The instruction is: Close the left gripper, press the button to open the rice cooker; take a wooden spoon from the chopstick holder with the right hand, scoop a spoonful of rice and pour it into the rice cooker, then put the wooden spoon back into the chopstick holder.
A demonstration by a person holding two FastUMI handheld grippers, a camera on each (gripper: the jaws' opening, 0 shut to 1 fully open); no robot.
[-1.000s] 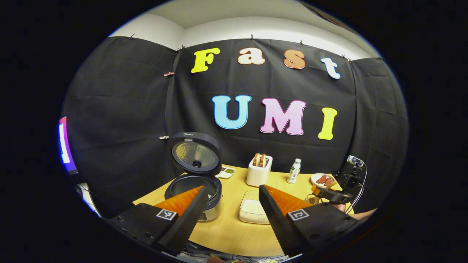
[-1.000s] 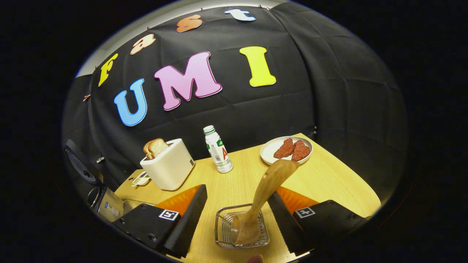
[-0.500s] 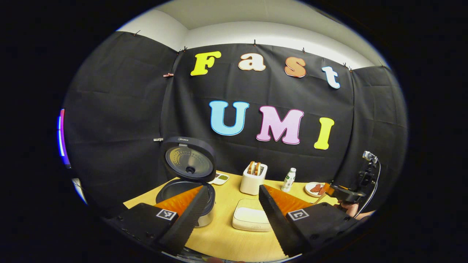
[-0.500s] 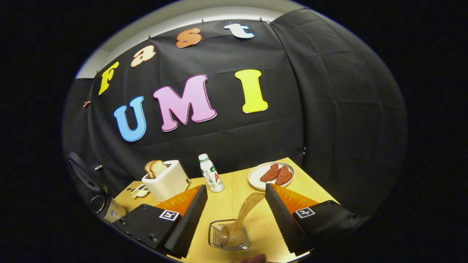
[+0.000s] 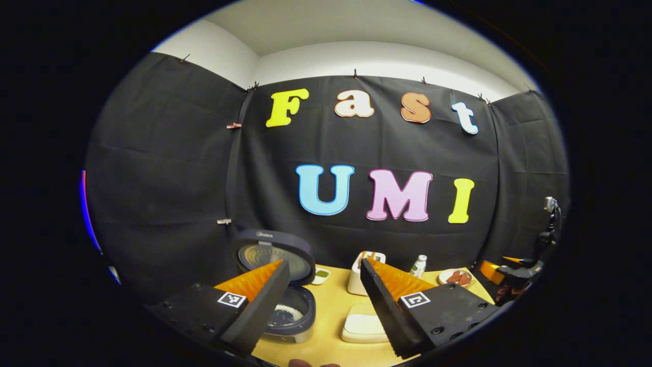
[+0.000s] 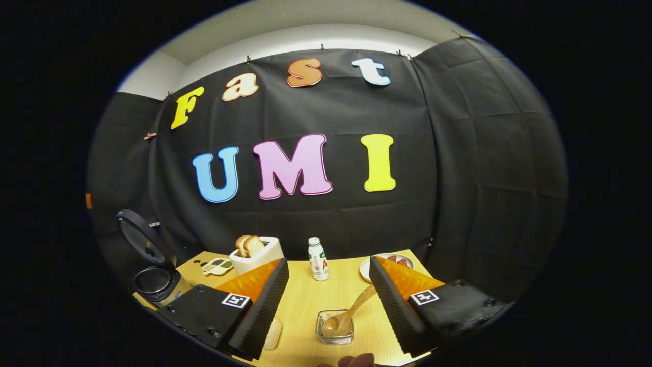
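Observation:
The rice cooker [image 5: 288, 316] stands at the table's left with its lid [image 5: 272, 255] raised; its pot looks dark inside. In the right gripper view the rice cooker [image 6: 153, 281] sits far left. The wooden spoon [image 6: 351, 312] leans in the wire chopstick holder [image 6: 334, 334], bowl down, handle tilted right. My right gripper [image 6: 328, 261] is open, above and behind the holder, apart from the spoon. My left gripper [image 5: 323, 262] is open and holds nothing, back from the cooker. The right gripper [image 5: 509, 269] also appears at the far right, with a hand under it.
A white box [image 5: 364, 326] lies in the middle of the wooden table [image 6: 305, 300]. Behind stand a toaster [image 6: 254, 255] with bread, a small bottle [image 6: 318, 265], a plate [image 6: 368, 267] of red pieces and a small seasoning dish [image 6: 216, 265].
Both grippers have drawn back and up from the table, so everything looks smaller and lower. The spoon has stayed in the holder. Both grippers have stayed open.

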